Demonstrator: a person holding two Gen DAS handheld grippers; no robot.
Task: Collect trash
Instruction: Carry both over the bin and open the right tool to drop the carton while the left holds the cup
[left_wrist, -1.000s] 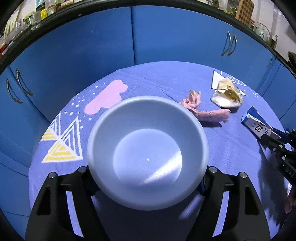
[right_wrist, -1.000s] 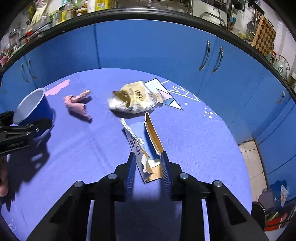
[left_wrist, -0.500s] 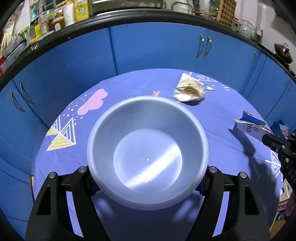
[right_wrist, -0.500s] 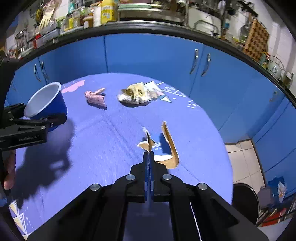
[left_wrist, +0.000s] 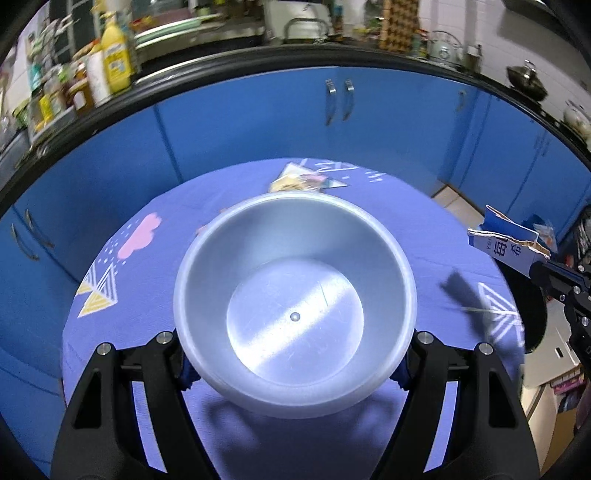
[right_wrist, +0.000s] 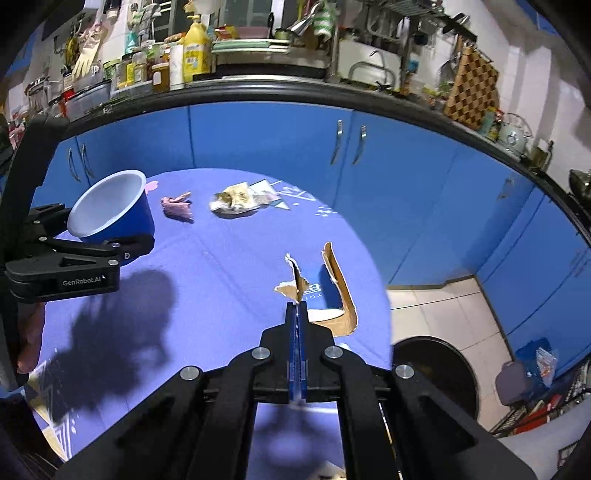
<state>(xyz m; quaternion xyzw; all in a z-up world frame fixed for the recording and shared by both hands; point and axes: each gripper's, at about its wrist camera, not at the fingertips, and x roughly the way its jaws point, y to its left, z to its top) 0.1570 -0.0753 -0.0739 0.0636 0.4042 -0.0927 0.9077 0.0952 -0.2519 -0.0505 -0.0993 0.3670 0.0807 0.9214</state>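
A: What do we see in our left hand?

B: Our left gripper (left_wrist: 295, 354) has its two fingers pressed against the sides of a blue bowl (left_wrist: 295, 299) with a white inside, gripping it; the bowl is held in the air over a round table (left_wrist: 166, 280) with a purple patterned cloth; nothing lies in the bowl.

A: And our right hand?

B: Our right gripper (right_wrist: 296, 314) has its fingers squeezed together on a torn blue and white carton (right_wrist: 325, 291); the carton is lifted clear of the table, above its right edge; its ragged flaps stand upward.

A: What trash lies on the table?

B: A crumpled pink wrapper (right_wrist: 177, 206) and a crumpled clear and yellow bag (right_wrist: 236, 201), near each other at the far side; blue cabinets (right_wrist: 258, 140) curve behind the table.
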